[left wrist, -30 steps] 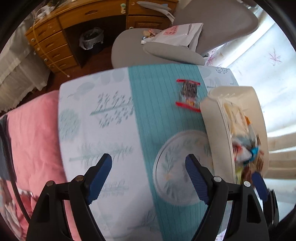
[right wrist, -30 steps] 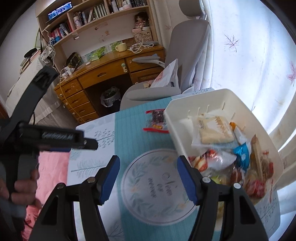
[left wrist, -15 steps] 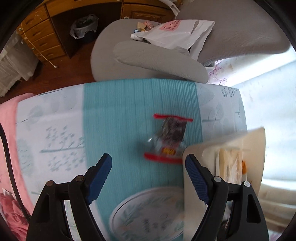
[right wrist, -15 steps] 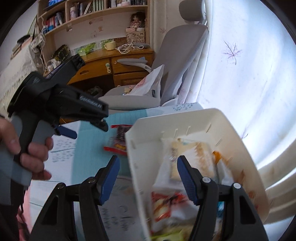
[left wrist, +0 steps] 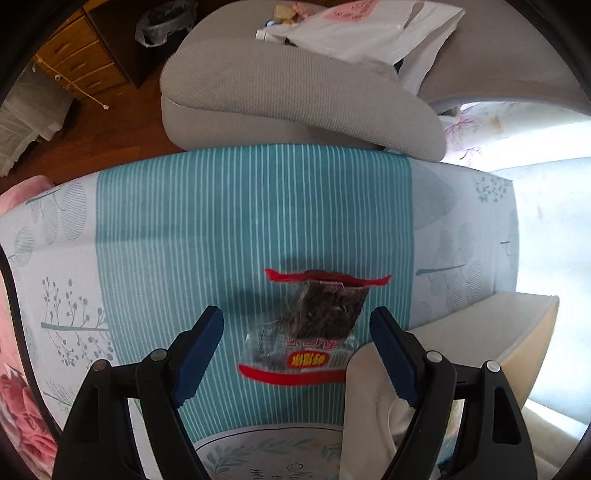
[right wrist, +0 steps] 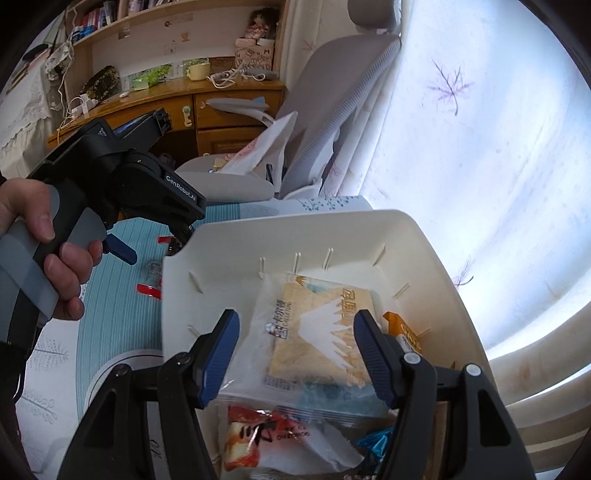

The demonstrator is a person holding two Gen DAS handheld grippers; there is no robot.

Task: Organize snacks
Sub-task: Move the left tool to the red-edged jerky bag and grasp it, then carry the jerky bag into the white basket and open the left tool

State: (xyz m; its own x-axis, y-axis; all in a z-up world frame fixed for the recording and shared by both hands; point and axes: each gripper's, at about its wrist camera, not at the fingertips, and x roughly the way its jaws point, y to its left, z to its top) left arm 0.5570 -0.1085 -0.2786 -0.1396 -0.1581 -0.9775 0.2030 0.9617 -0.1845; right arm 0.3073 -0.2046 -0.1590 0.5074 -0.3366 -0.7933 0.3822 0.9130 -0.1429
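A clear snack packet with red ends and dark contents [left wrist: 314,325] lies on the teal striped cloth, beside the cream basket's corner [left wrist: 458,332]. My left gripper [left wrist: 297,350] is open and hovers just above the packet, which sits between its jaws. In the right wrist view the cream basket [right wrist: 369,236] holds several snack packs, a large white bread packet [right wrist: 314,332] uppermost. My right gripper [right wrist: 295,354] is open above that packet. The left gripper's body [right wrist: 122,184] and the red-ended packet [right wrist: 151,284] show left of the basket.
The table [left wrist: 147,221] wears a teal and white leaf-print cloth. A grey chair [left wrist: 295,92] with a white plastic bag [left wrist: 369,29] stands at the far edge. A wooden desk [right wrist: 166,99] and shelves are behind. A curtained window [right wrist: 480,147] is on the right.
My left gripper has moved forward and down over the red-ended packet. My right gripper has moved over the basket. Both stay open.
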